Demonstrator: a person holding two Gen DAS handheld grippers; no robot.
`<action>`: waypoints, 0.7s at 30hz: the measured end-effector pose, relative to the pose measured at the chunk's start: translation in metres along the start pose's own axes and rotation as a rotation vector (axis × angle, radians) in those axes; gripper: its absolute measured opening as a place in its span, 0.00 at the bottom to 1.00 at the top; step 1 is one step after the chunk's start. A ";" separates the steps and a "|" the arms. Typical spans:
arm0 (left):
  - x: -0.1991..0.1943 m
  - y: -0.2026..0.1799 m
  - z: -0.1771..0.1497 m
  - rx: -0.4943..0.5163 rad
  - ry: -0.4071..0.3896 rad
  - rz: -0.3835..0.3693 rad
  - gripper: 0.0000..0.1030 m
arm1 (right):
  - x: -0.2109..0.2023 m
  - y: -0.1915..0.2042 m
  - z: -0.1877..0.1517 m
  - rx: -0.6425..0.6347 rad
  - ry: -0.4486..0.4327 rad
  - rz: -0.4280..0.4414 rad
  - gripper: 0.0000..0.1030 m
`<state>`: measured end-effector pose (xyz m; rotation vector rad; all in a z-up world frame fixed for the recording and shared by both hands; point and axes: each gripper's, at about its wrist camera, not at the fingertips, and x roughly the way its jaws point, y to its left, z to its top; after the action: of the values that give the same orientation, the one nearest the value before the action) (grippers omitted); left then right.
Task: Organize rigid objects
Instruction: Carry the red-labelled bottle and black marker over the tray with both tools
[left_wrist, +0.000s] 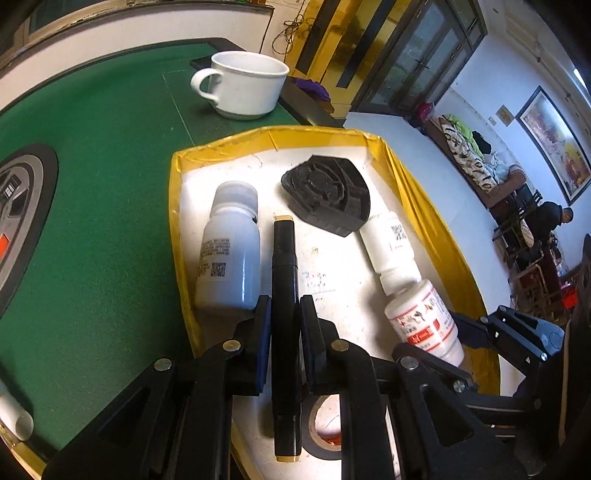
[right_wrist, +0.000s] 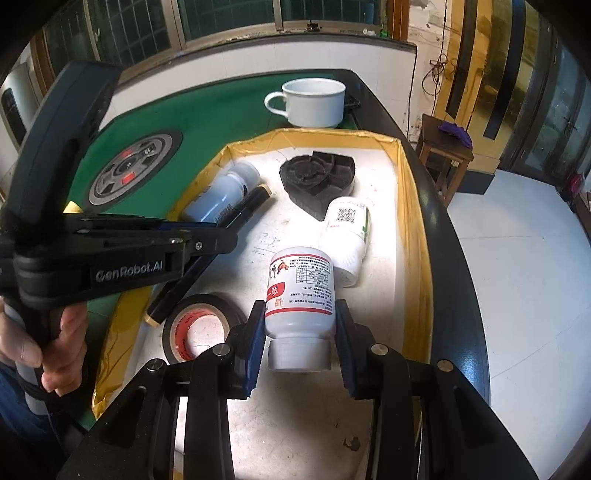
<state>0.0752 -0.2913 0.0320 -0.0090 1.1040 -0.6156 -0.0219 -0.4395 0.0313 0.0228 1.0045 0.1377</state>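
A green-topped table (left_wrist: 110, 206) carries a yellow-rimmed tray (left_wrist: 177, 206) and, beyond it, a white cup (left_wrist: 243, 86). The left claw (left_wrist: 284, 317) is clenched on a black marker (left_wrist: 284, 258) (gold caps at both ends) above the tray floor, just beside a grey-white bottle (left_wrist: 229, 251). The right claw (right_wrist: 299, 325) grips a red-labelled white bottle (right_wrist: 299, 291), cap toward the camera. A tape roll (right_wrist: 199, 328), a black plastic part (right_wrist: 317, 181) and another white bottle (right_wrist: 347, 236) lie in the tray.

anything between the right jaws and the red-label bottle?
Nothing visible. The right gripper already has the red-label bottle between its jaws; the tape roll lies off to one side, the other white bottle beyond it.
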 end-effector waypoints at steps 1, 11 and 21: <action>0.000 0.000 0.000 0.002 -0.002 -0.004 0.12 | 0.001 0.001 0.001 -0.003 0.003 -0.008 0.31; -0.006 0.000 -0.005 -0.007 -0.020 -0.029 0.12 | 0.007 0.004 0.007 0.028 0.017 -0.045 0.31; -0.008 -0.001 -0.006 0.004 -0.011 -0.046 0.15 | 0.005 0.006 0.009 0.078 0.010 -0.060 0.38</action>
<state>0.0673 -0.2869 0.0361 -0.0341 1.0943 -0.6586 -0.0123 -0.4324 0.0322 0.0634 1.0191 0.0436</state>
